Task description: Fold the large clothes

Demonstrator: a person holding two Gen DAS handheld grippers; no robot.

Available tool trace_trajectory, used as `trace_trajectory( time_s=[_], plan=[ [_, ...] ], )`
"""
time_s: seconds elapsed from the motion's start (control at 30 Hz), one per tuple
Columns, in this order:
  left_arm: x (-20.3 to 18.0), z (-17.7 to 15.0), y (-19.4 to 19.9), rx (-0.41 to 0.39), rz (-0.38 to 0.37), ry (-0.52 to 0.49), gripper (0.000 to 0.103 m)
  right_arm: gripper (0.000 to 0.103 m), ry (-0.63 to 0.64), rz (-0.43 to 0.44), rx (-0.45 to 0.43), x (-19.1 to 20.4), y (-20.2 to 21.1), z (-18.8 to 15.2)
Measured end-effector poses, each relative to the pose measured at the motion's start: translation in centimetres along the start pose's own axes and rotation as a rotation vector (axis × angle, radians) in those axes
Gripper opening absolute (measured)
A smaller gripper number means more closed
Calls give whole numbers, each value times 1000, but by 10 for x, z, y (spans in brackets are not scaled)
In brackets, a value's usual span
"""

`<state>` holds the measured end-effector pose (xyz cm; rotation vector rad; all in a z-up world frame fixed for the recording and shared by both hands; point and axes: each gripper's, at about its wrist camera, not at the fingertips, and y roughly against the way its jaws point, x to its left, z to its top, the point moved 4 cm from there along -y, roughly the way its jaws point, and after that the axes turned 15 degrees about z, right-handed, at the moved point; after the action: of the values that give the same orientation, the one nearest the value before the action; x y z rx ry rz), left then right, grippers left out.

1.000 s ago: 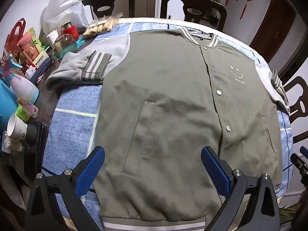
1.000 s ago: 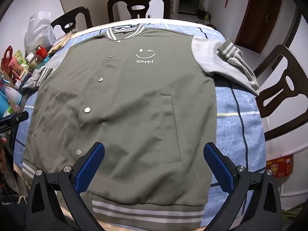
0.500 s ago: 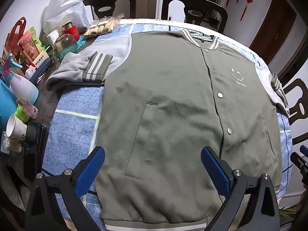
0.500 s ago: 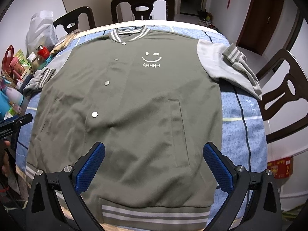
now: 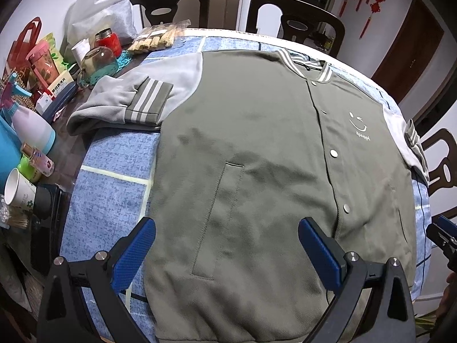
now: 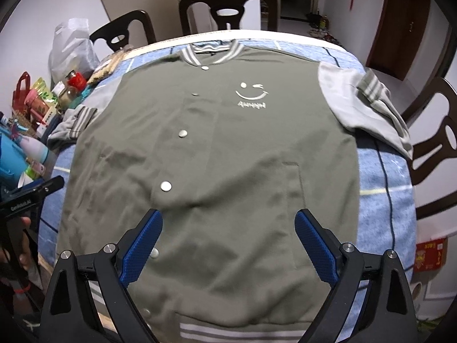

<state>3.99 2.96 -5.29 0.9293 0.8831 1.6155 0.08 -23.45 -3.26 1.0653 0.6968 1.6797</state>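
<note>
An olive-green snap-button jacket (image 5: 257, 157) with grey sleeves lies flat, front up, on a round table with a blue cloth; it also shows in the right wrist view (image 6: 222, 148). Its left sleeve (image 5: 128, 103) is bent back with the striped cuff on top. Its right sleeve (image 6: 368, 105) is bent over the table edge. My left gripper (image 5: 227, 248) is open and empty above the lower left front. My right gripper (image 6: 228, 243) is open and empty above the lower front near the hem.
Jars, bottles, cups and bags (image 5: 37, 100) crowd the table's left side. Dark chairs (image 6: 228, 8) stand around the table, one at the right (image 6: 434, 143). A white plastic bag (image 5: 102, 8) sits at the back left. A red box (image 6: 430, 253) lies on the floor.
Both grippers have moved forward over the jacket, so the hem has slid down in both views. The right gripper has also shifted left. The jacket has not moved.
</note>
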Motion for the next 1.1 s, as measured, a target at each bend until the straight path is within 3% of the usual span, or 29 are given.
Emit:
trace_trajectory(
  time_s=[0.7,1.1],
  plan=[
    [27,17,-26,13,20,48,101,94,106,205,47,60,-54,50],
    [69,46,-40,-34,93,111,101,94,190,330,65,111,-102,89]
  ],
)
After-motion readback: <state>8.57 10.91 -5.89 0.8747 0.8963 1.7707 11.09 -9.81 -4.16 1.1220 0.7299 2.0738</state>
